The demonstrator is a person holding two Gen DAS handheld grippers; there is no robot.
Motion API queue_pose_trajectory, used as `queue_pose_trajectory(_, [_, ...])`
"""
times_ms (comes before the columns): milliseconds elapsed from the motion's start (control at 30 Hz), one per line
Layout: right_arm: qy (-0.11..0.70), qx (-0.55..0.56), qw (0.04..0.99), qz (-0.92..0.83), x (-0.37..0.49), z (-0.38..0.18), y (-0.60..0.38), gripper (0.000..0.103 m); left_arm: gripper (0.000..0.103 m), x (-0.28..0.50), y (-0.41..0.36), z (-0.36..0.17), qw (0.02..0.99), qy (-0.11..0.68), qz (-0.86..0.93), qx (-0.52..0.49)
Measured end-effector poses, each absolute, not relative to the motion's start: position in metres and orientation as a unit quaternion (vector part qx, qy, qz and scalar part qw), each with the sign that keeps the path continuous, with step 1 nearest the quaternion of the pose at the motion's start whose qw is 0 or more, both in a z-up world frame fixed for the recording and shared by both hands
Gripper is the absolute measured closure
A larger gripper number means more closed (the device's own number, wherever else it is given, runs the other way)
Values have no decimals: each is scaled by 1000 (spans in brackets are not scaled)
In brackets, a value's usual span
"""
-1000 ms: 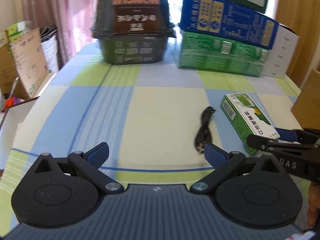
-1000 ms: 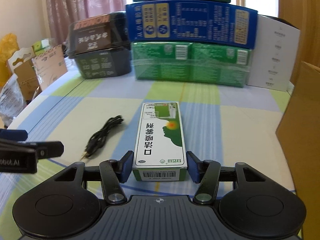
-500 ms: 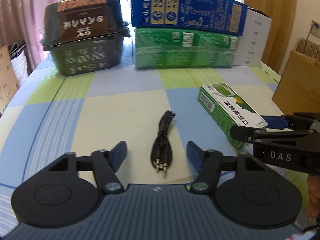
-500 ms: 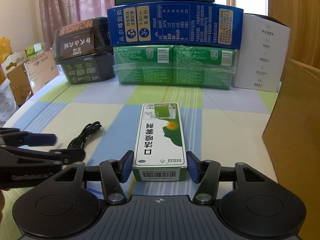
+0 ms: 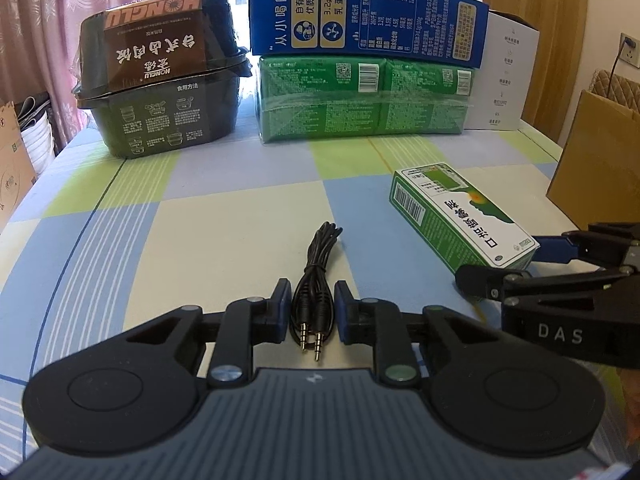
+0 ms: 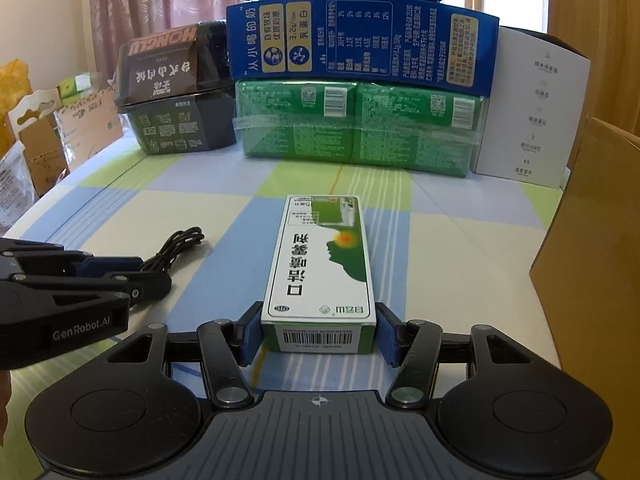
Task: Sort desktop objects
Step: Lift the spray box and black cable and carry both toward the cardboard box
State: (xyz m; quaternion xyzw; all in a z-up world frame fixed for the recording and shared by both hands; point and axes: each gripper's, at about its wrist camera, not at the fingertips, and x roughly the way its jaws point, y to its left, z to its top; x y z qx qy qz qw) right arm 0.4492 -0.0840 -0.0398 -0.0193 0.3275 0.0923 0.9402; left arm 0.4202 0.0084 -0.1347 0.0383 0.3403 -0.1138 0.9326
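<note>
Closing on the folded audio cable (image 5: 316, 280), the left gripper (image 5: 310, 312) has its blue fingers (image 5: 282, 300) flanking the bundle just behind the two jack plugs; a sliver of gap shows on each side, so the pads do not look to be pressing yet. The cable lies on the checked surface (image 5: 224, 240), its loop end pointing away toward the stacked boxes. It looks light and limp: a pinch across both strands near the plugs should lift it, though the free loop will likely droop and swing, and thin round strands could slip out of a loose grip. To the right, the right gripper (image 6: 318, 336) straddles the near end of the green-and-white medicine carton (image 6: 322, 264), its fingers (image 6: 250, 336) beside the side walls and easing slightly apart; whether they still bear on the cardboard cannot be told. That carton seems stiff, light and easy to crush, so the short end with flat side walls suits a gentle hold. Farther back stand a dark meal tub (image 5: 160, 80), green shrink-wrapped packs (image 5: 364, 100) under a blue milk box (image 5: 368, 24), and a brown cardboard box (image 6: 592, 260) at the right edge.
</note>
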Motion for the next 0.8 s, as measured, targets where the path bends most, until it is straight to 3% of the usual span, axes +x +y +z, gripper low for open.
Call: queue_pose_trajectory(800, [334,-13,937,102,428,-28,-84,51,87,391,1,-122,928,355,-113,28])
